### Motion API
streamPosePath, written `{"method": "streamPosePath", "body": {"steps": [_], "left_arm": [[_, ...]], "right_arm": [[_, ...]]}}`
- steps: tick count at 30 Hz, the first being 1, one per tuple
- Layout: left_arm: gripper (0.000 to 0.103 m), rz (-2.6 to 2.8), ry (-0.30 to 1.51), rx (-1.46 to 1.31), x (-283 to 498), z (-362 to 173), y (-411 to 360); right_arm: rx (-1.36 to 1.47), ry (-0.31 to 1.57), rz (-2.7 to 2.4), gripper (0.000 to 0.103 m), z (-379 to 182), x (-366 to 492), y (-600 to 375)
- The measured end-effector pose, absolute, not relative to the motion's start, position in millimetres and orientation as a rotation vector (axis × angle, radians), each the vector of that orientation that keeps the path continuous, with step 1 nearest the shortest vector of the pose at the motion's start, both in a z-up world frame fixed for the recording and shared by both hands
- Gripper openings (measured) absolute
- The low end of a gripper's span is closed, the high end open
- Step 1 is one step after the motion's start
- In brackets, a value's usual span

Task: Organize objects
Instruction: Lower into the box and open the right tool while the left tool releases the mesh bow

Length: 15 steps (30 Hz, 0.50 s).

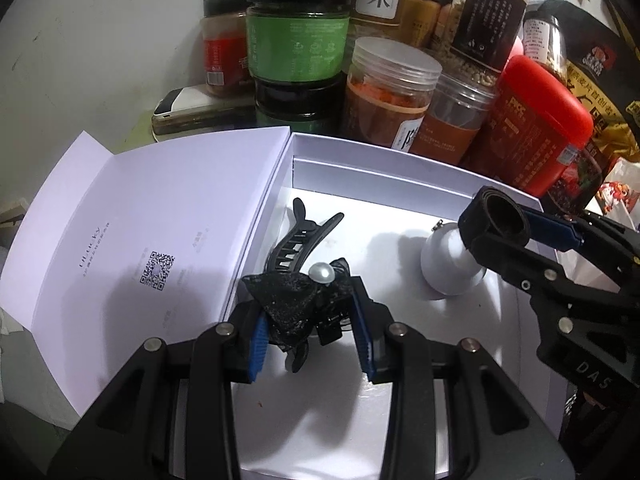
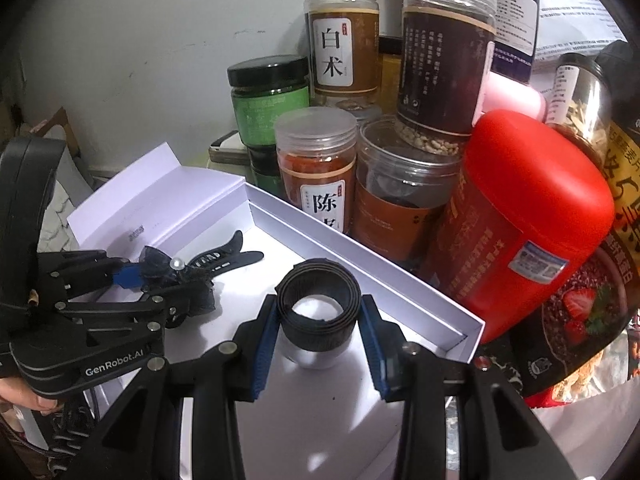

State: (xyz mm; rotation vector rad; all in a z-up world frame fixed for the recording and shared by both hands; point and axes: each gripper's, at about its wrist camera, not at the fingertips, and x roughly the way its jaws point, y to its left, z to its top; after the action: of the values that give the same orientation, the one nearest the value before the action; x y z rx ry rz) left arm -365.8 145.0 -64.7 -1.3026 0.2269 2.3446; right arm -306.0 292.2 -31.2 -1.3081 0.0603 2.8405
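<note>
An open white box (image 1: 400, 178) lies in front of me, its lid (image 1: 152, 232) folded out to the left. My left gripper (image 1: 312, 332) is shut on a black glittery bow clip with a pearl (image 1: 292, 304), low over the box floor. A plain black hair claw (image 1: 298, 236) lies just beyond it. My right gripper (image 2: 318, 320) is shut on a rolled black strap (image 2: 318, 284), held above a small white bell-shaped object (image 1: 444, 268) in the box. The right gripper also shows in the left wrist view (image 1: 496, 220), and the left gripper in the right wrist view (image 2: 132, 276).
Several jars crowd behind the box: a green jar (image 1: 296, 40), a clear jar of orange-red contents (image 1: 384, 96), a red tub (image 1: 536, 124). A flat white device (image 1: 188, 108) lies behind the lid. Food packets (image 2: 580, 300) stand at the right.
</note>
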Motion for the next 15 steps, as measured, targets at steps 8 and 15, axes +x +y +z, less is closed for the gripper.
{"method": "streamPosePath", "body": {"steps": [8, 15], "left_arm": [[0.034, 2.349, 0.241, -1.305, -365.5, -66.7, 146.4], [0.034, 2.348, 0.238, -1.314, -365.8, -66.6, 146.3]], "right_arm": [[-1.339, 0.030, 2.843, 0.041, -37.2, -308.0, 289.3], [-1.343, 0.042, 2.837, 0.045, -37.4, -309.4, 292.4]]}}
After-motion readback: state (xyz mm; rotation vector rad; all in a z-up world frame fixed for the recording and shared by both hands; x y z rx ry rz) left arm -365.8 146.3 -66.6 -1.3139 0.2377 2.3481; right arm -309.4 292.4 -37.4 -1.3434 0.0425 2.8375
